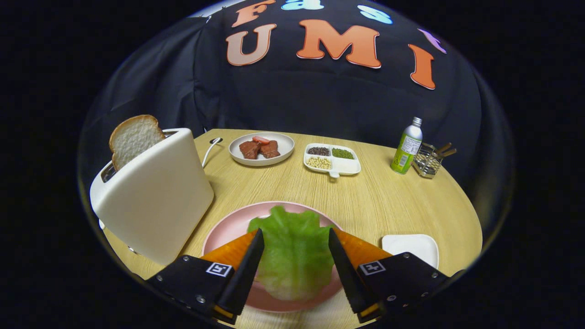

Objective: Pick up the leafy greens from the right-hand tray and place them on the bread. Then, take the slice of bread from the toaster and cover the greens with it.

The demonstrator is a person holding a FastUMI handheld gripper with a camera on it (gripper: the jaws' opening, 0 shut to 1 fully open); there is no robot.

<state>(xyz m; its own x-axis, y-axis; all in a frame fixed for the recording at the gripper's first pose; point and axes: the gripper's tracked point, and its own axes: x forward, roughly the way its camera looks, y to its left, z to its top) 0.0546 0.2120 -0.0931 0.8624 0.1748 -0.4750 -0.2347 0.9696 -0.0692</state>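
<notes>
The camera rides on the tongs [296, 237], looking forward along both fingers and slightly down across the worktop [374, 201]; the pink plate [219, 235] lies close beneath; the booth wall [320, 100] stands beyond the worktop's far edge.

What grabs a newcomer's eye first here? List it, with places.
The big green lettuce leaf lies on the round pink plate, between the open claw's fingers, neither touching it. Beside the plate stands a white toaster with a slice of white bread poking out of its slot.
</notes>
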